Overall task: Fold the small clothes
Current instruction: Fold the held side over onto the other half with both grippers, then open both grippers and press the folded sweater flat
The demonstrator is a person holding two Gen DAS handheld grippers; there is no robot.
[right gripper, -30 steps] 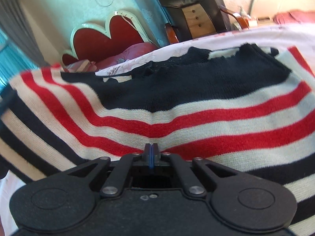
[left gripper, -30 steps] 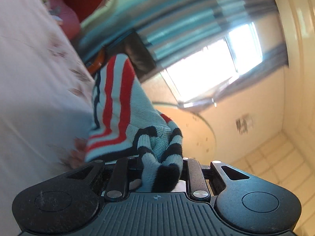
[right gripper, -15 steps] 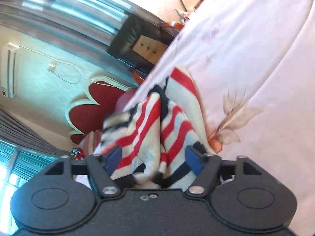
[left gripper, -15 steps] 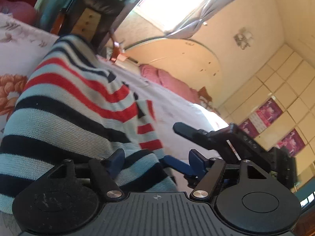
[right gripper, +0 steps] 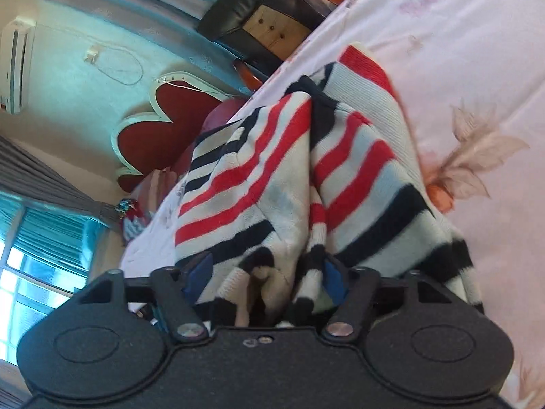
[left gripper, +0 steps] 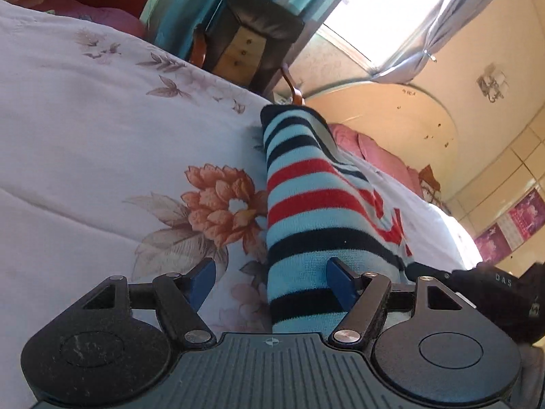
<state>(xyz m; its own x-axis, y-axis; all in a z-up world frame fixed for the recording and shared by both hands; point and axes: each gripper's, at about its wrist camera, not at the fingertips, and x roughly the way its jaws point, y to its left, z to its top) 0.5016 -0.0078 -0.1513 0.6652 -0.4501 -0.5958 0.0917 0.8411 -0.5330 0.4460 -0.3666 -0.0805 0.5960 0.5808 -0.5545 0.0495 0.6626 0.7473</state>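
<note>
Bright daylight floods through the blown-out window point(left gripper: 381, 17) — fisheye edges bend, sweater point(right gripper: 306, 170) slightly blurred.

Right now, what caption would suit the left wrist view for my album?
Open left gripper poised over a red, navy and pale blue striped knitted sweater lying on a white floral bedspread.

Both the left gripper point(left gripper: 270, 281) and the right gripper point(right gripper: 267, 272) have let go of the striped sweater point(left gripper: 306, 204), which now lies bunched on the bed point(left gripper: 102, 136), and the right gripper's jaws have just been narrowing around the sweater's edge.
</note>
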